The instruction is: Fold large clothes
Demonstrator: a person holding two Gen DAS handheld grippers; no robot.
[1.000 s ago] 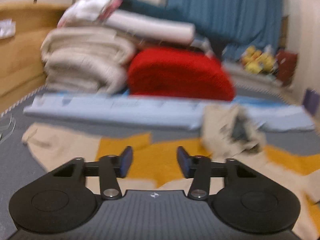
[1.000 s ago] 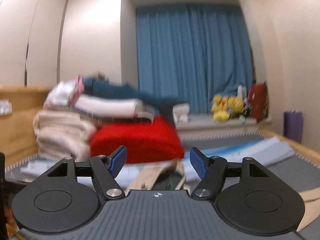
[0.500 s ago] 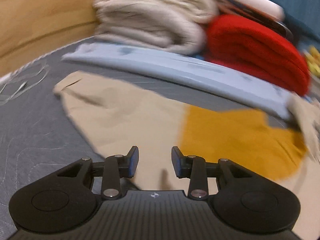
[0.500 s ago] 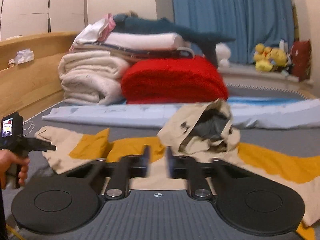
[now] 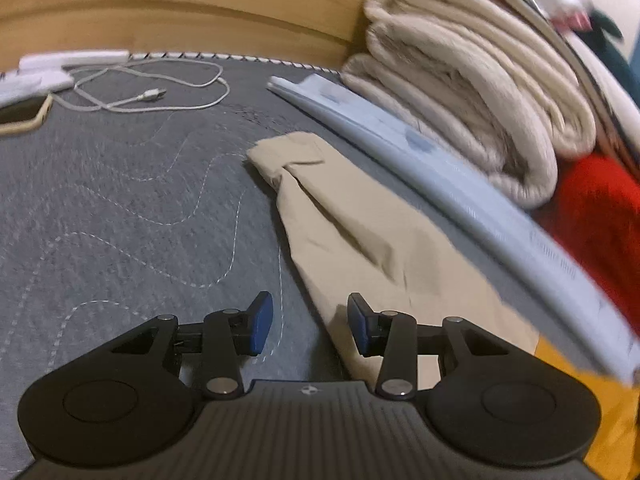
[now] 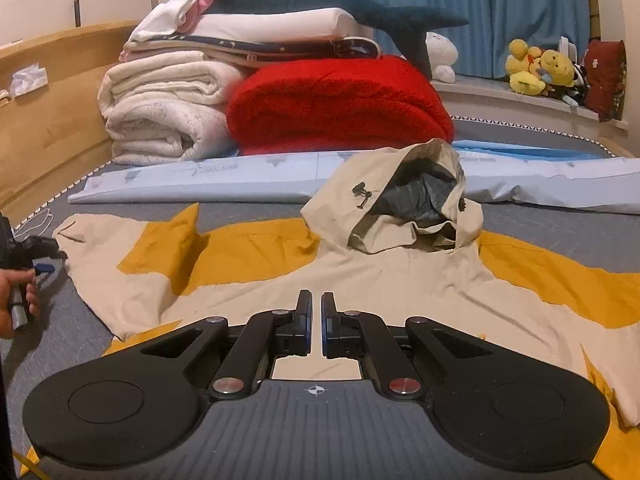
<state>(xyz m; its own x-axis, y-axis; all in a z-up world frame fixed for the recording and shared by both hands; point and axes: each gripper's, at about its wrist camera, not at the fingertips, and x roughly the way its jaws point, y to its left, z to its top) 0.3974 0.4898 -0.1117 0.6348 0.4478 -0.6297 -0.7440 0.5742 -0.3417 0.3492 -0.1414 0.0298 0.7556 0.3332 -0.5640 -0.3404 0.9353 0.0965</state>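
Sleeve (image 5: 360, 232) now beneath left hand-held gripper (image 5: 308, 322)

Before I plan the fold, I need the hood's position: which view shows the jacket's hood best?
The right wrist view: the hood stands propped open, grey lining showing, at the jacket's far edge. The left wrist view shows only one beige sleeve, no hood.

One hooded jacket (image 6: 360, 280), one red blanket (image 6: 340, 104), one plush shark (image 6: 320, 0), two tools (image 6: 316, 328)
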